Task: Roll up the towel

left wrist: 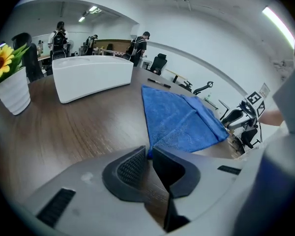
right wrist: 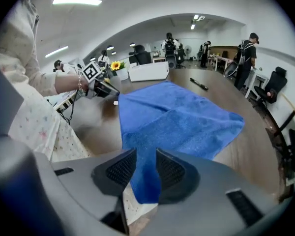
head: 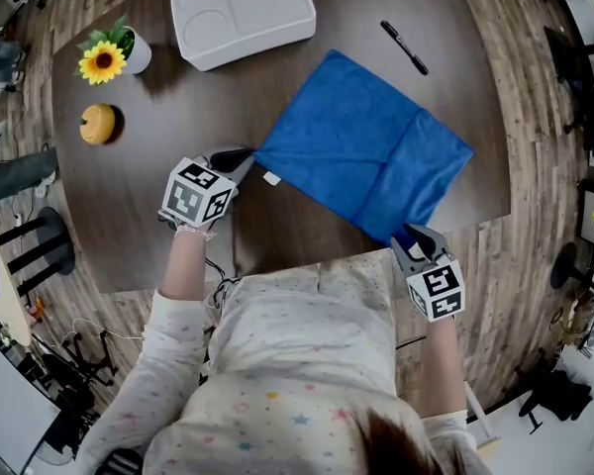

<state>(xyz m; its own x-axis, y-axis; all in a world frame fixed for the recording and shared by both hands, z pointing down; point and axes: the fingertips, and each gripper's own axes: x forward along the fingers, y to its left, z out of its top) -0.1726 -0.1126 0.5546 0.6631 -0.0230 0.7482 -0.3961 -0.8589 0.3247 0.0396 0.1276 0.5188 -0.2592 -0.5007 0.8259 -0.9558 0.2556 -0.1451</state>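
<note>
A blue towel (head: 366, 156) lies partly folded on the dark wooden table (head: 148, 216), set at a slant, with a fold line running along its right part. My left gripper (head: 246, 161) is shut on the towel's left corner, next to a small white tag. In the left gripper view the jaws (left wrist: 148, 154) pinch the very tip of the towel (left wrist: 179, 119). My right gripper (head: 411, 237) is shut on the towel's near corner at the table's front edge. In the right gripper view the cloth (right wrist: 177, 117) runs down between the pads (right wrist: 123, 168).
A white divided tray (head: 243, 13) sits at the back of the table, a black pen (head: 404, 47) to its right. A potted sunflower (head: 114, 55) and a yellow fruit (head: 97, 124) stand at the left. People and office chairs are in the room behind.
</note>
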